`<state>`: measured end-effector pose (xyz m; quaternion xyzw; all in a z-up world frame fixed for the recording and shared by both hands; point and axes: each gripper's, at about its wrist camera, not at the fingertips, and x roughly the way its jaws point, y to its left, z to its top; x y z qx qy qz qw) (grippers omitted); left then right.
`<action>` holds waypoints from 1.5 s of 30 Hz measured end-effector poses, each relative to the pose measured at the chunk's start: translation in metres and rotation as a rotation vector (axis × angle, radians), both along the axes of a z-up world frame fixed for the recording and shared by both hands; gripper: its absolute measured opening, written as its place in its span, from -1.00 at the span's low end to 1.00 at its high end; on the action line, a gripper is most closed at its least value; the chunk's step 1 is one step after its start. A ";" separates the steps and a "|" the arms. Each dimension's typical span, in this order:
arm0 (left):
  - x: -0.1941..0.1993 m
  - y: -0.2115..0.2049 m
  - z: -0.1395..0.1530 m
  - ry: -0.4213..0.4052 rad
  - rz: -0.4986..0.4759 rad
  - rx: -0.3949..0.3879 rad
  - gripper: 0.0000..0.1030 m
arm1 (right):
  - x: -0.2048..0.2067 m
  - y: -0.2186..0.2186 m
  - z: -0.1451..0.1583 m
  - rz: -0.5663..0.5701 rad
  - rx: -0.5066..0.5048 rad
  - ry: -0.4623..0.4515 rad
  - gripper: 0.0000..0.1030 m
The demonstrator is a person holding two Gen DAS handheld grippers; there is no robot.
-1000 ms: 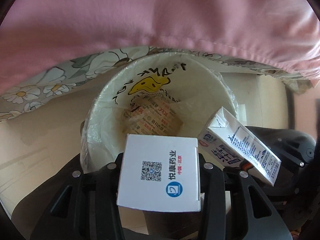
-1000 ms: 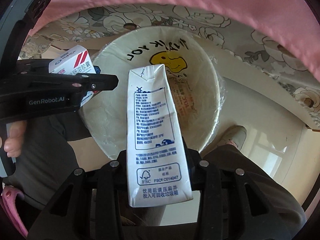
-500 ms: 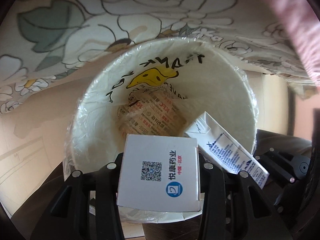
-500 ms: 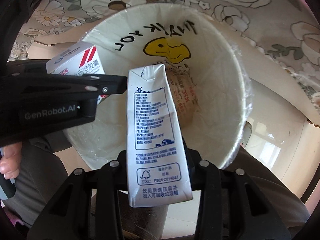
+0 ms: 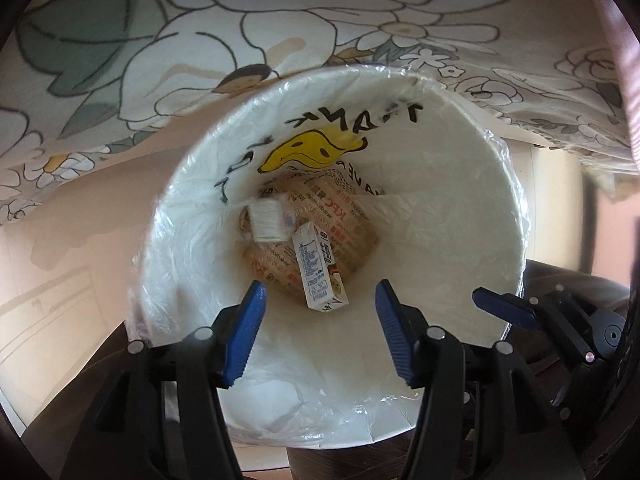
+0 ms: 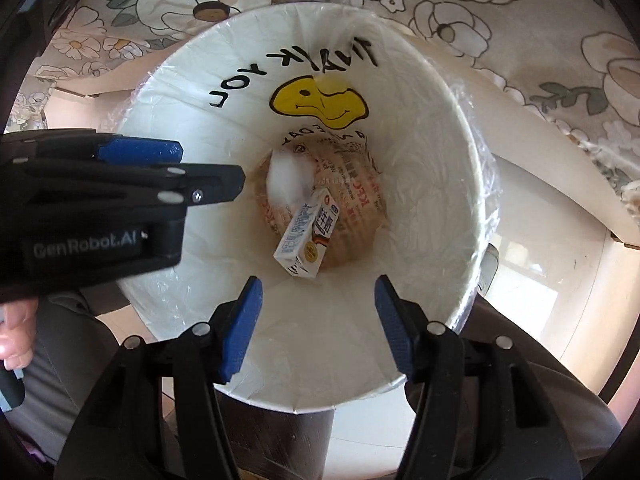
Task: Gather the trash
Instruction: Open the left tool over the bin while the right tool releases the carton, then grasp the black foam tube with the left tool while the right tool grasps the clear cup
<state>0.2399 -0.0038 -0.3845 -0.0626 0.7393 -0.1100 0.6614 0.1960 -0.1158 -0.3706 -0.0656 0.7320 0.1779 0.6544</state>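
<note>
A white trash bin (image 5: pixel 460 200) lined with a clear bag shows a yellow smiley face inside; it also fills the right wrist view (image 6: pixel 440 184). A milk carton (image 5: pixel 318 270) and a blurred white medicine box (image 5: pixel 268 222) lie at its bottom on a printed paper wrapper (image 5: pixel 352 228). The carton (image 6: pixel 308 236) and box (image 6: pixel 288 178) show in the right wrist view too. My left gripper (image 5: pixel 320 336) is open and empty over the bin's near rim. My right gripper (image 6: pixel 318 328) is open and empty over the rim as well.
A floral cloth (image 5: pixel 240 20) hangs behind the bin, also in the right wrist view (image 6: pixel 520 12). The left gripper's body (image 6: pixel 100 208) reaches in from the left over the bin. The right gripper's finger (image 5: pixel 504 312) shows at the bin's right rim.
Both grippers have opened. The medicine box and the milk carton have dropped from them to the bottom of the bin.
</note>
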 end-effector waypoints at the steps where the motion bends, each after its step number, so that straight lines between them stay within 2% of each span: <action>1: -0.001 0.000 0.001 -0.001 -0.001 0.003 0.15 | -0.001 -0.001 0.002 0.002 0.001 0.001 0.15; 6: -0.007 0.001 0.011 -0.025 -0.026 0.022 0.15 | -0.005 -0.009 0.015 -0.003 0.004 -0.002 0.15; 10: -0.013 0.002 0.032 -0.073 -0.042 0.039 0.15 | -0.011 -0.017 0.030 -0.006 0.019 -0.015 0.15; 20: -0.046 0.014 0.113 -0.244 -0.086 0.070 0.15 | -0.031 -0.042 0.088 0.024 0.034 -0.111 0.15; 25: -0.059 0.019 0.160 -0.330 -0.119 0.074 0.15 | -0.040 -0.055 0.128 0.045 0.057 -0.187 0.15; 30: -0.068 0.018 0.211 -0.410 -0.144 0.065 0.15 | -0.038 -0.067 0.187 0.042 0.096 -0.296 0.15; 34: -0.070 0.015 0.256 -0.501 -0.176 0.084 0.17 | -0.029 -0.078 0.238 0.051 0.098 -0.421 0.15; 38: -0.061 0.016 0.300 -0.594 -0.192 0.110 0.41 | -0.017 -0.087 0.296 0.067 0.078 -0.575 0.35; 42: -0.048 0.021 0.338 -0.648 -0.178 0.095 0.51 | -0.004 -0.093 0.343 0.089 0.066 -0.680 0.38; 45: -0.040 0.020 0.362 -0.703 -0.192 0.122 0.62 | 0.007 -0.096 0.374 0.107 0.050 -0.745 0.45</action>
